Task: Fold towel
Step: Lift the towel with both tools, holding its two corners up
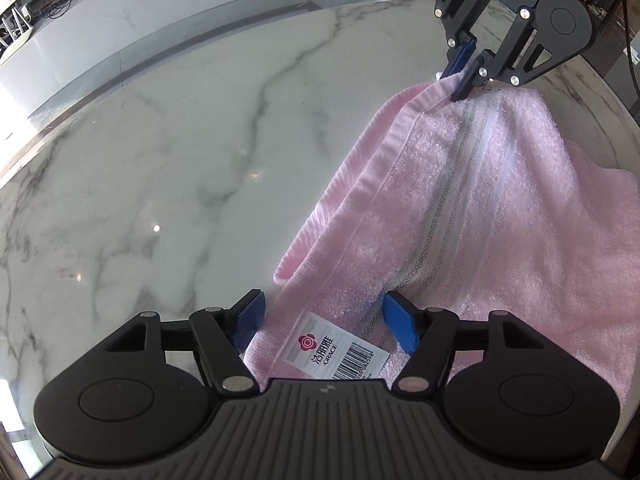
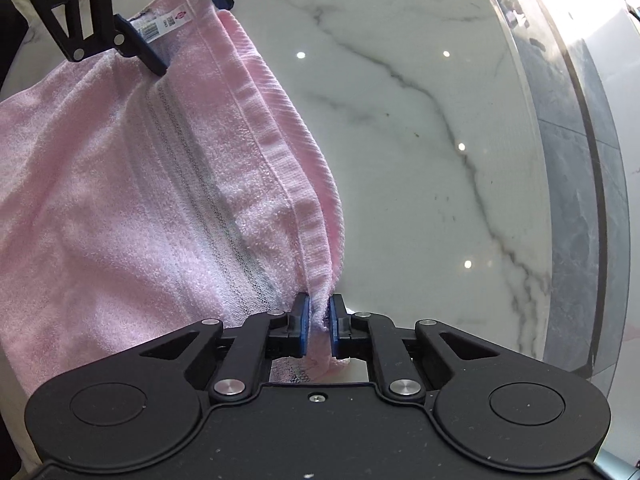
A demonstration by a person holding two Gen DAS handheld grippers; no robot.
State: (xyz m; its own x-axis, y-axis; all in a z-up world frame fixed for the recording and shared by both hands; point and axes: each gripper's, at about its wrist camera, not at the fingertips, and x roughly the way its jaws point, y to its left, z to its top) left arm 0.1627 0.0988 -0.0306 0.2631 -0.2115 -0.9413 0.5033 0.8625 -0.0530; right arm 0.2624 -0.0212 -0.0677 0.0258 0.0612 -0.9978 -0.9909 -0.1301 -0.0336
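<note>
one towel (image 1: pixel 500 208), pink terry with a ribbed hem and a band of grey and white woven stripes; one printed label (image 1: pixel 338 354) with a barcode sewn at a corner. two handheld grippers, black plastic with blue pads.

left gripper (image 1: pixel 324 322): jaws spread wide, labelled corner lying between the pads, not pinched. right gripper (image 2: pixel 319 326): jaws nearly closed, clamped on the bunched hem at the other corner. the hem edge stretches from one tool to the other, lifted, and the rest of the cloth sags away to the right gripper's left side, down onto the table.

table (image 2: pixel 420 128): white marble with grey veins, glossy, curved rim ahead of both tools. beyond the rim, grey floor (image 2: pixel 576 184).
</note>
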